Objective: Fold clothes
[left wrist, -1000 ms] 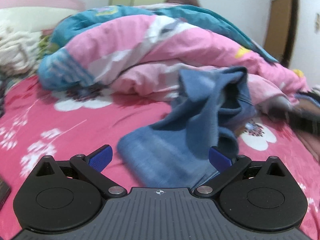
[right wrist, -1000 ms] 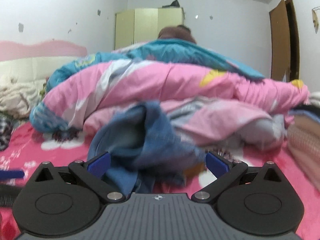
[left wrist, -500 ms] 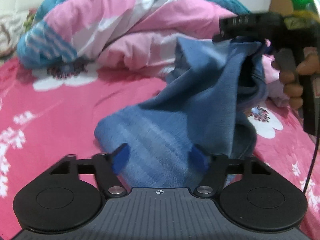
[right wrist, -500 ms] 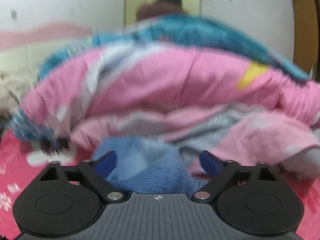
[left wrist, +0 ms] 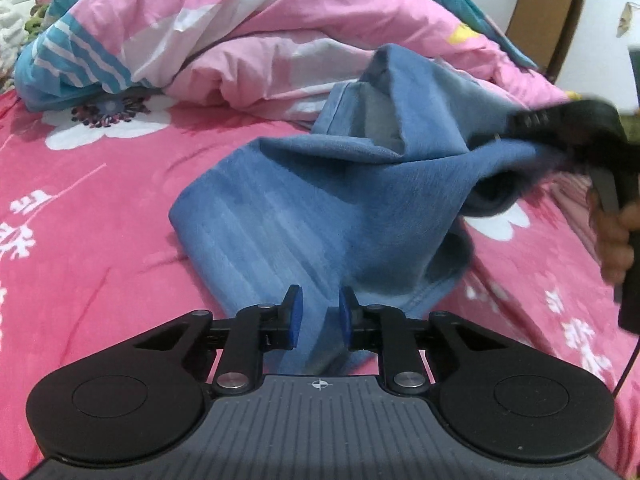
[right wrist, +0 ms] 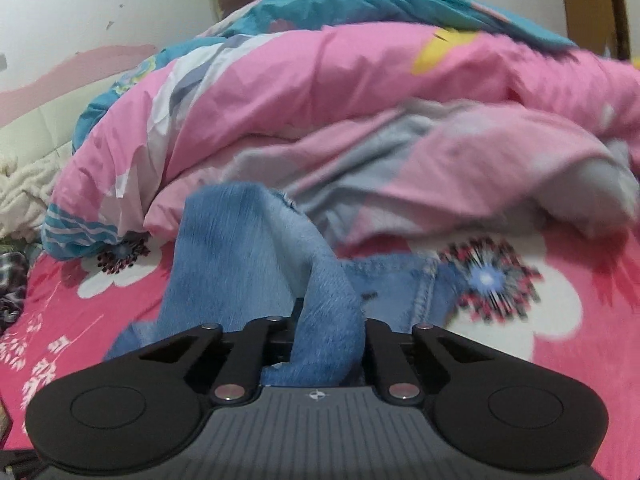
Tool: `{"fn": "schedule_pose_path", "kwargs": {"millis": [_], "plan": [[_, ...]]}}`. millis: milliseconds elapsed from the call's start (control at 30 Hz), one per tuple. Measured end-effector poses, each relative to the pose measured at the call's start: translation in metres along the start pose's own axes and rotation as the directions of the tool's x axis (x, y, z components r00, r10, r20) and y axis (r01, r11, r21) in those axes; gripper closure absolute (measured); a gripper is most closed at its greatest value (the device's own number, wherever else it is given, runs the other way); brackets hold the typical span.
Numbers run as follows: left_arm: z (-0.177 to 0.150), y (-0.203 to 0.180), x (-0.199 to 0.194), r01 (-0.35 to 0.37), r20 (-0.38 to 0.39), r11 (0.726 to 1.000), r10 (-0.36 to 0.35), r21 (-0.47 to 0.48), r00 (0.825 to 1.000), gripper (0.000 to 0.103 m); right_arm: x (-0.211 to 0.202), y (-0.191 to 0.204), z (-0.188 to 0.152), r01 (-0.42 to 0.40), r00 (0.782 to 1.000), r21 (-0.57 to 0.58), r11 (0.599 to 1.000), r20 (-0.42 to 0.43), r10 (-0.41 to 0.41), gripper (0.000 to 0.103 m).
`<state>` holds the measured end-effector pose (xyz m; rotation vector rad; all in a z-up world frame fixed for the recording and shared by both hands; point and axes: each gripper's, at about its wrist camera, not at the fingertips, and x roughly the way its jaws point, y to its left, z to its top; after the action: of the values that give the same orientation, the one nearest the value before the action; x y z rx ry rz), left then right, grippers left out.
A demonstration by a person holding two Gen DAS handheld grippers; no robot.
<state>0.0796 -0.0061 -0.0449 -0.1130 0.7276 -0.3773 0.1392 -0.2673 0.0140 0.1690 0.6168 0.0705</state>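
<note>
Presently, left gripper (left wrist: 319,316) jaws nearly closed, pinching the near edge of the blue garment (left wrist: 320,208). Right gripper (right wrist: 330,320) jaws clamped on a bunched fold of it. Garment partly raised off the pink sheet (left wrist: 88,208); duvet (left wrist: 240,40) heaped beyond

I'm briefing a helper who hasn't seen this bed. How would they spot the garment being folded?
On the pink floral bedsheet, before the heaped pink-and-teal quilt, lies a fuzzy plain blue garment. The left gripper and right gripper both pinch it; nothing else nearby is plain blue.
</note>
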Motion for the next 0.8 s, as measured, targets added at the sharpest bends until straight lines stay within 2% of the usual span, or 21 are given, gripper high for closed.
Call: {"fn": "schedule_pose_path", "kwargs": {"millis": [167, 300, 367, 533, 667, 700, 733, 800], "plan": [[-0.013, 0.000, -0.016, 0.045, -0.010, 0.999, -0.045, -0.008, 0.999, 0.084, -0.011, -0.028, -0.040, 0.008, 0.999, 0.087, 0.996, -0.052, -0.004, 0.095], [-0.013, 0.005, -0.025, 0.044, 0.003, 0.999, -0.044, -0.009, 0.999, 0.082, -0.017, -0.051, -0.075, 0.024, 0.995, 0.159, 0.987, -0.099, -0.008, 0.095], [-0.012, 0.007, -0.028, 0.043, 0.008, 0.999, -0.043, -0.015, 0.999, 0.081, -0.023, -0.059, -0.084, 0.022, 0.995, 0.197, 0.980, -0.099, -0.002, 0.091], [-0.011, 0.016, -0.032, 0.037, 0.046, 0.998, -0.035, -0.041, 0.998, 0.066, -0.070, -0.048, -0.069, 0.039, 0.999, 0.129, 0.991, 0.007, -0.040, 0.063], [-0.011, 0.023, -0.027, 0.040, 0.049, 0.996, -0.036, -0.076, 0.998, 0.063, -0.109, -0.029, -0.052, 0.034, 0.992, 0.041, 0.999, 0.119, -0.038, 0.057], [-0.011, 0.026, -0.026, 0.040, 0.049, 0.996, -0.036, -0.082, 0.998, 0.063, -0.115, -0.021, -0.046, 0.011, 0.990, 0.009, 1.000, 0.141, -0.013, 0.053], [-0.012, 0.028, -0.026, 0.041, 0.049, 0.995, -0.036, -0.089, 0.998, 0.063, -0.116, -0.011, -0.040, -0.019, 0.987, -0.032, 0.999, 0.156, 0.023, 0.042], [-0.014, 0.032, -0.025, 0.041, 0.049, 0.994, -0.036, -0.101, 0.998, 0.063, -0.111, 0.017, -0.027, -0.081, 0.981, -0.143, 0.986, 0.165, 0.104, 0.030]]}}
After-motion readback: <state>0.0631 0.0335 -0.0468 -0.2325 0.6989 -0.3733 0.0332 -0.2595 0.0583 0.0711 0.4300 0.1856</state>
